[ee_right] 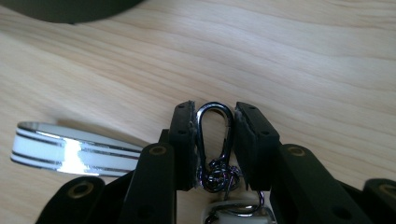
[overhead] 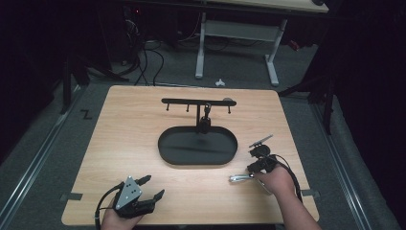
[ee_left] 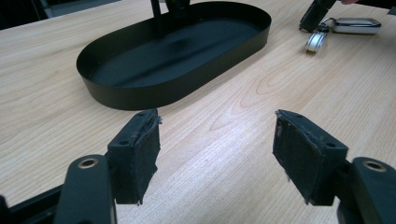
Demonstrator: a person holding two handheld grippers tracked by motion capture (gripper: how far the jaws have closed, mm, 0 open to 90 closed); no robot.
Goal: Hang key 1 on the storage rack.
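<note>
Clip (ee_right: pixel 214 135) of shiny dark metal sat pinched in my right claw (ee_right: pixel 214 140), white-striped ring (ee_right: pixel 70 149) beside; left claw (ee_left: pixel 215 154) gaped wide

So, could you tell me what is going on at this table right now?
A person works at a light wooden table with a gripper in each hand. The right gripper is closed on a small silver carabiner clip of a key ring, with a white and silver ring lying beside it. The left gripper rests open near the table's front edge, holding nothing. A black oval metal tray with a hook stand sits in the middle.
</note>
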